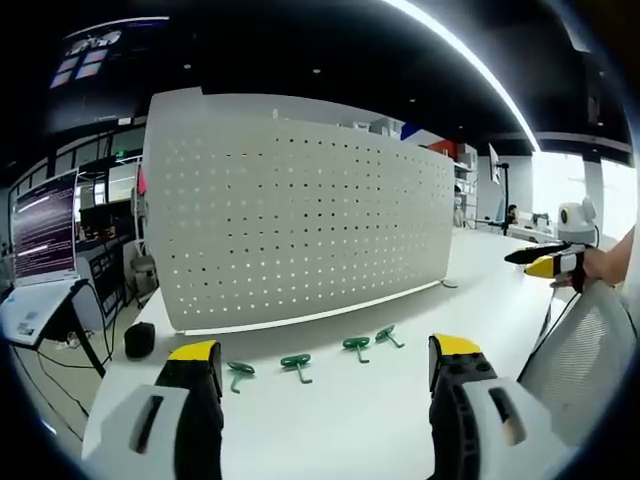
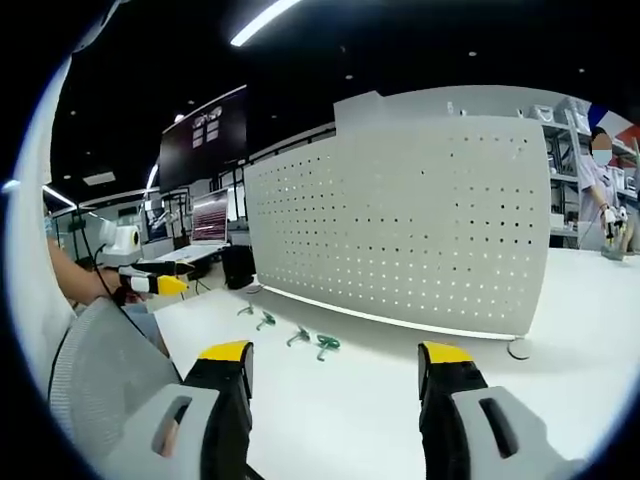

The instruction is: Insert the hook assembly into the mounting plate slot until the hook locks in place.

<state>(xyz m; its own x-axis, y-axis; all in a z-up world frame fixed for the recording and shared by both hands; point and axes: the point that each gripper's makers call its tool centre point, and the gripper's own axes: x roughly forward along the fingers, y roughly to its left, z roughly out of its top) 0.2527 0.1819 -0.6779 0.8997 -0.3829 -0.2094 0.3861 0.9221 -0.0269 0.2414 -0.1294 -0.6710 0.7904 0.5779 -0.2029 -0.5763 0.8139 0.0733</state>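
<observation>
White perforated metal mounting plate (image 1: 290, 215), upright on white counter (image 1: 330, 420); four green metal hooks (image 1: 298, 364) in a row near its base, untouched. Left gripper (image 1: 325, 375) and right gripper (image 2: 335, 385): yellow-tipped fingers (image 1: 197, 362) spread apart, holding nothing.

I see a laptop (image 1: 42, 235) w/ lit screen on a stand, small black speaker (image 1: 139, 339) on the white table (image 1: 330, 420), mesh chair back (image 2: 95, 370) nearby.

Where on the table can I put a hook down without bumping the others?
Bare tabletop lies past the pegboard's far end, and near the table's front edge behind the left gripper. The strip along the pegboard's foot is crowded with green hooks.
</observation>
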